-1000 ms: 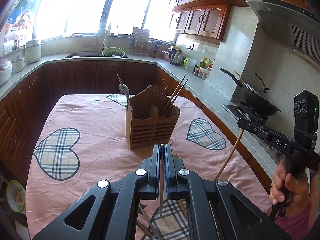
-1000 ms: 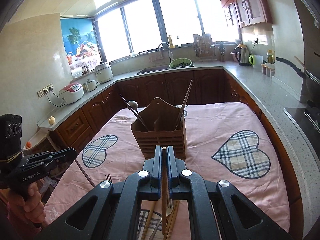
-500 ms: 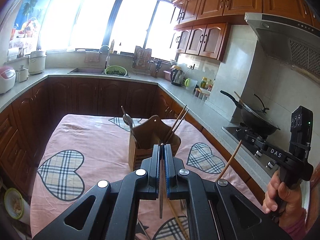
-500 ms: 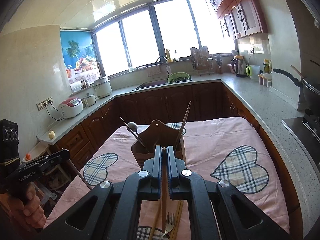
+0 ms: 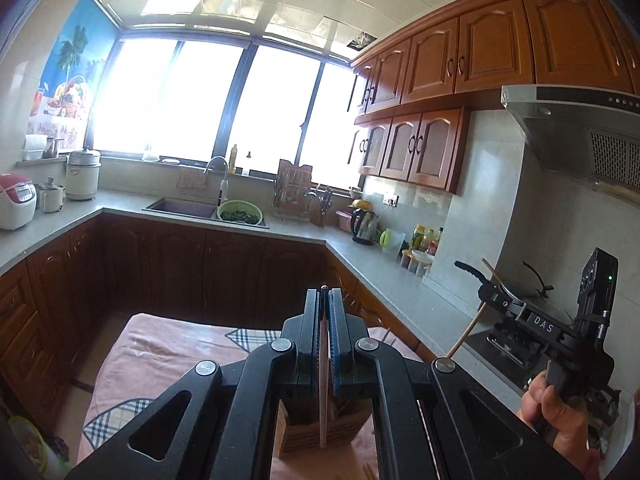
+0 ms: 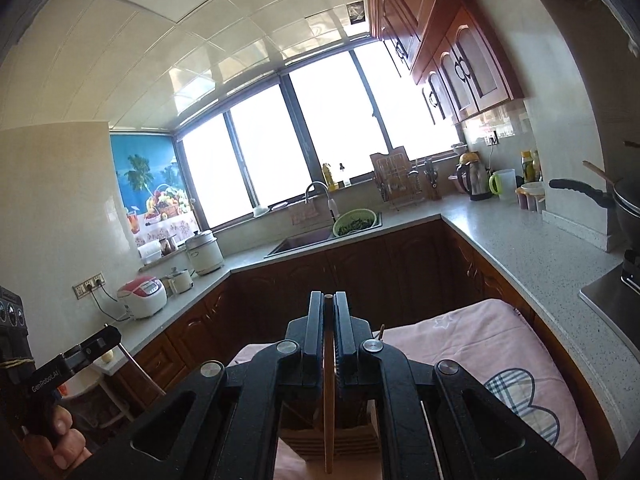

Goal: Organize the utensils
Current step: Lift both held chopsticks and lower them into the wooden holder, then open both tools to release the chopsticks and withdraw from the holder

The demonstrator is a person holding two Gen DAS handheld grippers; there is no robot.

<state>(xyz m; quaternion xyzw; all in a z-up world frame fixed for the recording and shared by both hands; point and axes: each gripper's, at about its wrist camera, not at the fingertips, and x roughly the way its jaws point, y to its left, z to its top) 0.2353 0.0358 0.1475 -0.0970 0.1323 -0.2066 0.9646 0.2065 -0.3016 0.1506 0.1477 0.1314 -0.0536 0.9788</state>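
My left gripper (image 5: 324, 292) is shut on a thin chopstick (image 5: 323, 392) that hangs straight down between the fingers. My right gripper (image 6: 329, 296) is shut on a wooden chopstick (image 6: 329, 412) that also hangs down. Both are raised above the slatted wooden utensil holder (image 5: 308, 432), which shows only partly under the fingers; it also shows in the right wrist view (image 6: 316, 440). In the left wrist view the right gripper (image 5: 486, 294) appears at the right with its chopstick (image 5: 466, 334) slanting down. The left gripper (image 6: 110, 334) appears at the left of the right wrist view.
The holder stands on a pink tablecloth with plaid hearts (image 6: 480, 344). A grey counter (image 5: 400, 276) wraps around, with a sink (image 5: 180, 207), a green colander (image 5: 239, 212), a kettle (image 5: 364, 226) and rice cookers (image 5: 16, 206). A wok (image 6: 624, 200) sits at the right.
Both grippers have risen and tilted upward with their chopsticks. The holder has dropped from the middle of each view to the bottom edge under the fingers.
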